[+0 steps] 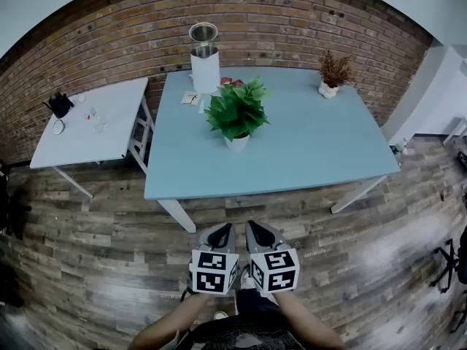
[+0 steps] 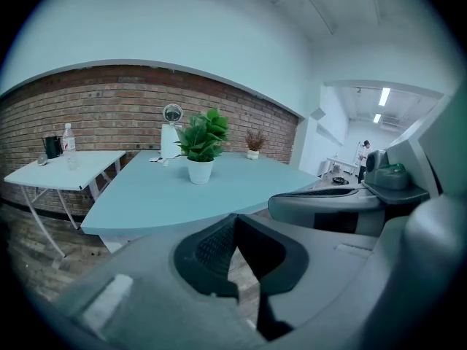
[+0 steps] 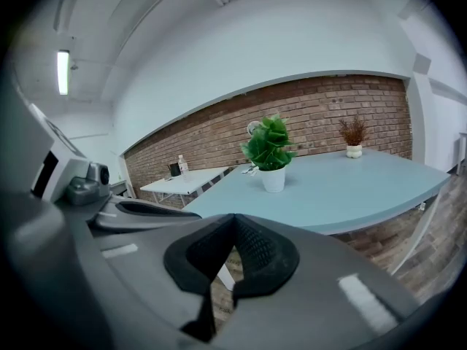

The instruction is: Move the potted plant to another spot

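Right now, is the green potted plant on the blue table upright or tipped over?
Upright: the potted plant sits on its white pot's base on the blue table, leaves fanning upward.

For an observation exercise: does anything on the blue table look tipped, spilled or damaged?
Nothing stands out. The green potted plant stands upright on the blue table, no soil around it; the small dried plant at the far corner is upright too.

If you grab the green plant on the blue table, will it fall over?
It might. The green plant spreads wider than its small white pot, so it looks top-heavy and could tip if pushed up high. Its leaves look bendy, so they would probably flop, not give a firm hold. The pot looks smooth, maybe slippery.
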### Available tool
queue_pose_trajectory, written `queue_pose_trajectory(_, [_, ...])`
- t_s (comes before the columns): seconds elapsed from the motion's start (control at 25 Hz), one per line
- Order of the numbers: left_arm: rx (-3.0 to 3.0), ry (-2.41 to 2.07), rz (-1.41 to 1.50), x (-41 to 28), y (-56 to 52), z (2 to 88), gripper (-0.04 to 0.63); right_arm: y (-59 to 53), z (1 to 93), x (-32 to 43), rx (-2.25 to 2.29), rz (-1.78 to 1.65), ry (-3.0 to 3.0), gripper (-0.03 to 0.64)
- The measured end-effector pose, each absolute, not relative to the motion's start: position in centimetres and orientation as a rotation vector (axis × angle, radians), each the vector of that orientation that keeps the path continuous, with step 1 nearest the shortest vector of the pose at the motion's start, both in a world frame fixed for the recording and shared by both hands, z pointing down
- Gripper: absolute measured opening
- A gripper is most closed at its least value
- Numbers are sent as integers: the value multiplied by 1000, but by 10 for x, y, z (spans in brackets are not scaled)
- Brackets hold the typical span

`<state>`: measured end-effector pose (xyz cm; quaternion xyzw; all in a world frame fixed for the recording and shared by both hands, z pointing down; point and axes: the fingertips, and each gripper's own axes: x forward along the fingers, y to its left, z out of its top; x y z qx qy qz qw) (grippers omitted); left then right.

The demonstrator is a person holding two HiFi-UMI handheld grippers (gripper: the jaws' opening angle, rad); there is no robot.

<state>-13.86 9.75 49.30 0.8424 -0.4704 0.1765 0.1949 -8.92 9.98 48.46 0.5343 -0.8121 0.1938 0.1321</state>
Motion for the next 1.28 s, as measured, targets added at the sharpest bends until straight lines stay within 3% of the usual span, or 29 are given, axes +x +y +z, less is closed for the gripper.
queue_pose_trajectory(1.28, [2200,-1489,499,-104,-4,500,-3,-9,494,-53,1332,570,-2445,6])
